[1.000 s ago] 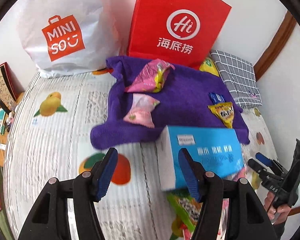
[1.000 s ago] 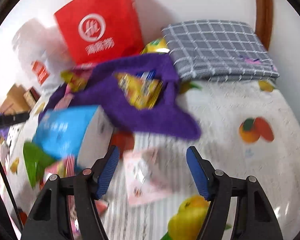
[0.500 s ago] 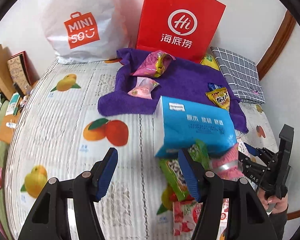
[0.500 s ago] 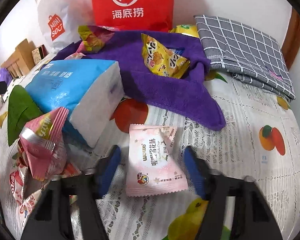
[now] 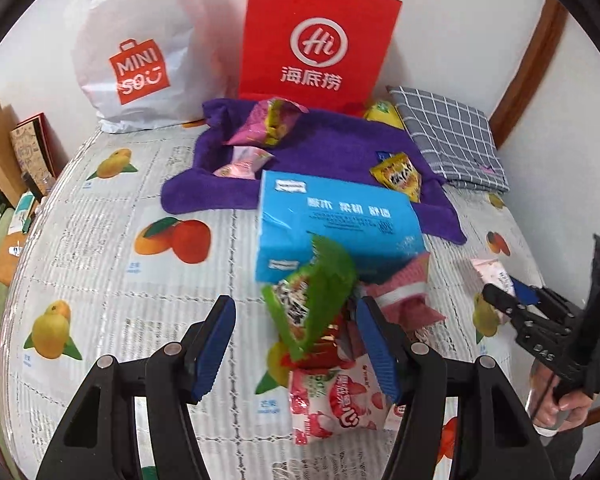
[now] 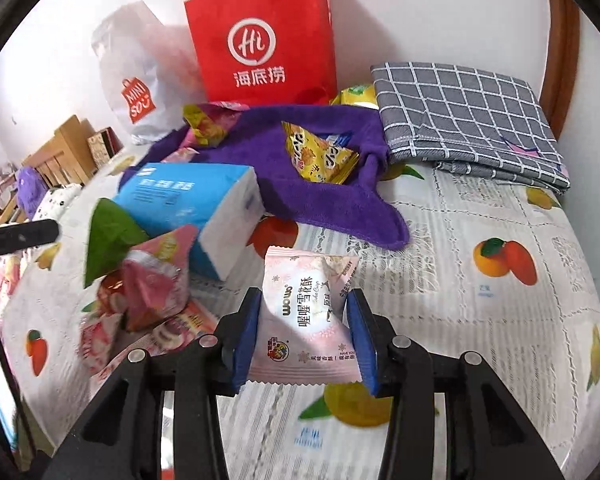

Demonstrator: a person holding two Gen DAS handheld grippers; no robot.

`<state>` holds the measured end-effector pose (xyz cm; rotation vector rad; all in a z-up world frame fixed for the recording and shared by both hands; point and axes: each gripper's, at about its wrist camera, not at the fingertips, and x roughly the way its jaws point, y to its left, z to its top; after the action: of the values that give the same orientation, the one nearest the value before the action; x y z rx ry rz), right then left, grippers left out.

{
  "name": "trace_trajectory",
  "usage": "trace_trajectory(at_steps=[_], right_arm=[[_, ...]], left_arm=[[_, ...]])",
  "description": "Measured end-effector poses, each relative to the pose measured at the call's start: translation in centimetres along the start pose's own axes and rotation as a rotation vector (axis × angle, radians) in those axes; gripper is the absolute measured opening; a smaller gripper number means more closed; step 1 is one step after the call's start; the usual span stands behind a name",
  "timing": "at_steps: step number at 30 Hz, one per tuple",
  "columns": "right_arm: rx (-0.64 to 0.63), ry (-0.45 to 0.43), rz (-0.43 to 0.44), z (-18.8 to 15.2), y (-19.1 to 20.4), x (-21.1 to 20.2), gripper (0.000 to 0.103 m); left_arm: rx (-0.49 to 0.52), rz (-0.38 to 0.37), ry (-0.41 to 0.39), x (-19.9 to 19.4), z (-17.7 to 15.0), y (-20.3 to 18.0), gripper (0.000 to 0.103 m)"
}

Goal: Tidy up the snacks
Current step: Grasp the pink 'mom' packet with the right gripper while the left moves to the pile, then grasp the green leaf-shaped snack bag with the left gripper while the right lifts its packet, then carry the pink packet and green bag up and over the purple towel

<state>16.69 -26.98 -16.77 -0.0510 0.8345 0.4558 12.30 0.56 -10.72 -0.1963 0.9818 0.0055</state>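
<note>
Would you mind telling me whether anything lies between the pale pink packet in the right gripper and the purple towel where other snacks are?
Nothing visible does. The right gripper is shut on the pale pink snack packet, and only bare fruit-print tablecloth separates it from the purple towel. The blue tissue pack lies off to the left.

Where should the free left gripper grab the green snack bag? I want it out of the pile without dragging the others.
Grip the green snack bag by its raised upper edge, from above: it tilts up over the red packets, and the left gripper is open.
</note>
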Motion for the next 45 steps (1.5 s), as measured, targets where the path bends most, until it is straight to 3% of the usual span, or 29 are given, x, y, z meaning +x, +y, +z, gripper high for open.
trace_trajectory(at_steps=[12, 17, 20, 23, 45], right_arm=[[0.035, -0.053, -0.014, -1.5, -0.3, -3.8, 0.043], [0.060, -0.055, -0.019, -1.8, -0.2, -3.9, 0.043], [0.059, -0.043, -0.024, -1.9, 0.2, -3.5, 0.043], [0.055, -0.036, -0.033, -1.8, 0.6, -3.2, 0.043], [0.129, -0.033, -0.044, -3.3, 6.4, -5.7, 0.043]], left_arm=[[0.037, 0.011, 0.060, 4.0, 0.4, -1.2, 0.061], [0.080, 0.036, 0.072, 5.9, 0.7, -1.1, 0.061], [0.075, 0.009, 0.080, 6.7, 0.9, -0.7, 0.061], [0.085, -0.010, 0.074, 6.9, 0.9, -0.8, 0.054], [0.070, -0.122, -0.017, -1.8, -2.5, 1.5, 0.051]])
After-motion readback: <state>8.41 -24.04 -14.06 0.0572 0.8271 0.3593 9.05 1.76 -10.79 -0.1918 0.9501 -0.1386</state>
